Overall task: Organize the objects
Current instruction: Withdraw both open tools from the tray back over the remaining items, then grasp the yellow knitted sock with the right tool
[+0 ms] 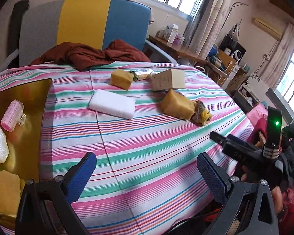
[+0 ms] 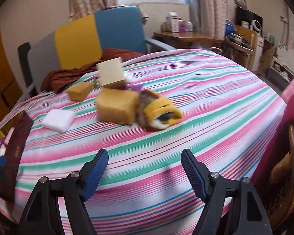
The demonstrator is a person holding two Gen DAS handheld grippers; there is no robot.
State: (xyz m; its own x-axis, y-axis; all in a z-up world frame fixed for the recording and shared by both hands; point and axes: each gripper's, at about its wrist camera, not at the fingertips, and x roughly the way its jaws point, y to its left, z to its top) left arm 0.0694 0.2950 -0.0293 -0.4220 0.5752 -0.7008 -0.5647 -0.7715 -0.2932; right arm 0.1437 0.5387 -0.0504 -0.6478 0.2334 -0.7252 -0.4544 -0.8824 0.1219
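left wrist view: our left gripper point(image 1: 147, 173) hangs wide open with nothing in it, over the striped cloth point(image 1: 147, 146). white foam block point(image 1: 112, 104) sits mid-table, gold tray point(image 1: 29, 117) to its left.
foam feel: we'd guess light and squishy, so pinch the long sides gently.
right wrist view: right gripper point(image 2: 145, 171) also gapes empty; yellow sponge point(image 2: 116, 107) lies ahead, touching a rolled cloth point(image 2: 160, 111). Probably soft too, so grab its flat flanks.

White foam block point(image 1: 112, 104) flat on striped bench point(image 1: 147, 146), mid-left. Two yellow sponges: one point(image 1: 122, 78) farther back, one point(image 1: 176, 105) touching rolled yellow rag point(image 1: 201, 112). Beige box point(image 1: 168, 79) upright behind. Pink hair roller point(image 1: 11, 115) in gold tray point(image 1: 37, 101), left.
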